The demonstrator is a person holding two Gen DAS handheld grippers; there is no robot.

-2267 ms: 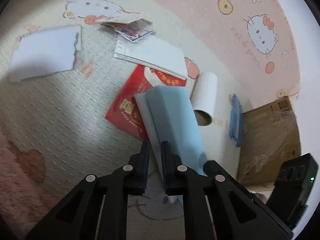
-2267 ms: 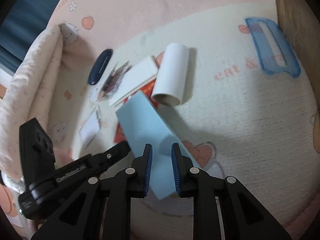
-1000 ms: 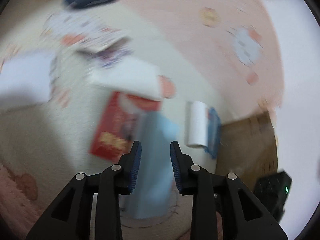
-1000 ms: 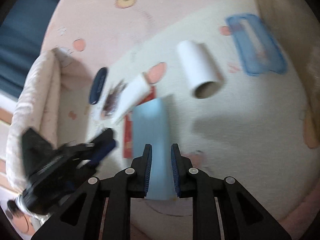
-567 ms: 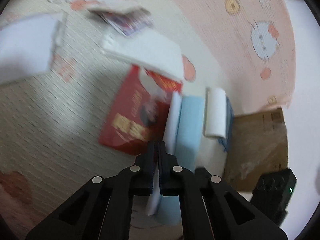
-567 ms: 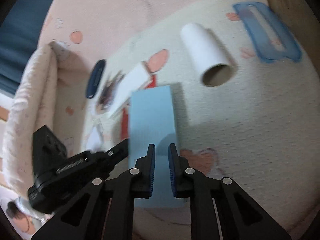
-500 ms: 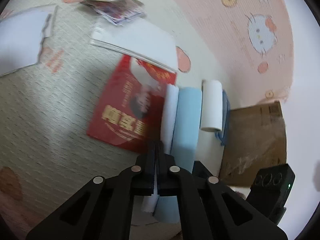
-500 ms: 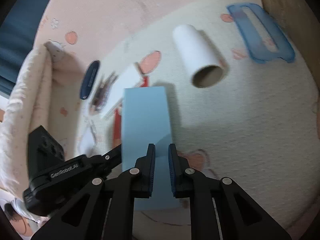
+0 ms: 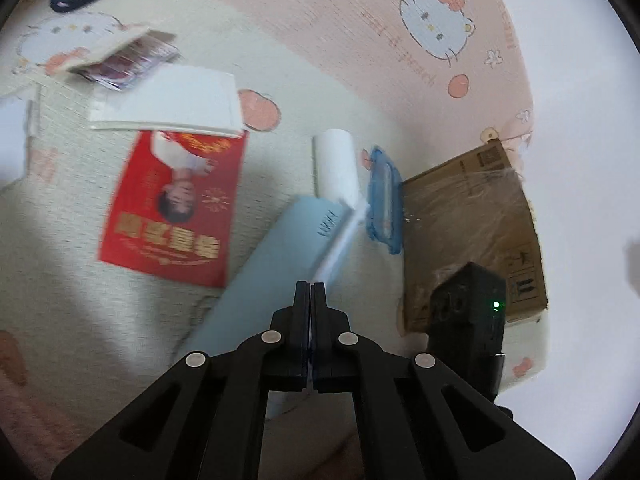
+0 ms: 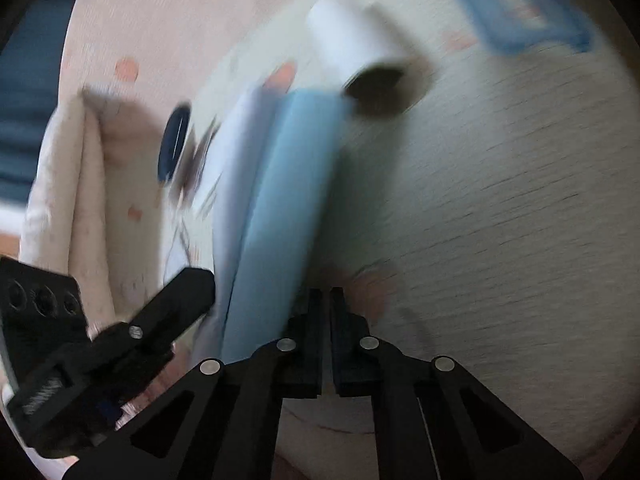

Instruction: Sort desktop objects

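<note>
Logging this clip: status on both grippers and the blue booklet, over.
Left gripper shut on blue booklet. Right gripper shut; hold unclear, view blurred. White roll lies at booklet's far end.

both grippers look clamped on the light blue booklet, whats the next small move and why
Probably lift the light blue booklet a little and carry it clear. The left gripper is shut on its edge, the right gripper looks shut at its near end, and its far corner is close against the white roll.
</note>
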